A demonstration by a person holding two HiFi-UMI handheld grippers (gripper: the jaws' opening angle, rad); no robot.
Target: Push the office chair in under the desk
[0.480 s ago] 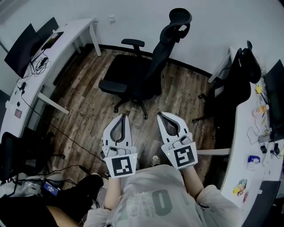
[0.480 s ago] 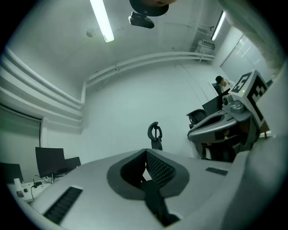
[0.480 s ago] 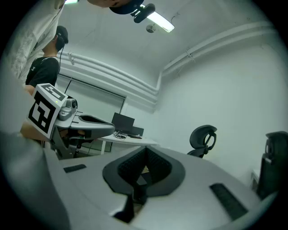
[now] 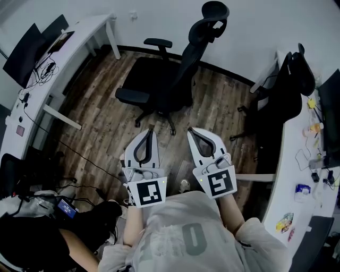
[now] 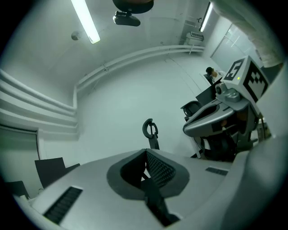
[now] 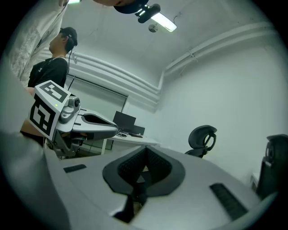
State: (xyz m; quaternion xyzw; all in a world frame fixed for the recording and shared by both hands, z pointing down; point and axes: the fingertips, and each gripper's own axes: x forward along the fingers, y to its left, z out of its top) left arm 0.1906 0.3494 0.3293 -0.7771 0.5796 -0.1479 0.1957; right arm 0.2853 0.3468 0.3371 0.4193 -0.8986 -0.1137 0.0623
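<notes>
A black office chair with a tall backrest and headrest stands on the wood floor out in the room, away from both desks. My left gripper and right gripper are held side by side just short of the chair's wheeled base, pointing at it. Both are shut with nothing between the jaws. In the left gripper view the jaws are closed and the headrest rises beyond them. The right gripper view also has closed jaws, with the headrest off to the right.
A white desk with a monitor and cables runs along the left wall. Another white desk with small items is on the right, a second black chair tucked against it. A person in black is at lower left.
The whole head view has shifted a little, so the chair and left desk sit slightly higher and further left. Both grippers stay shut, side by side.
</notes>
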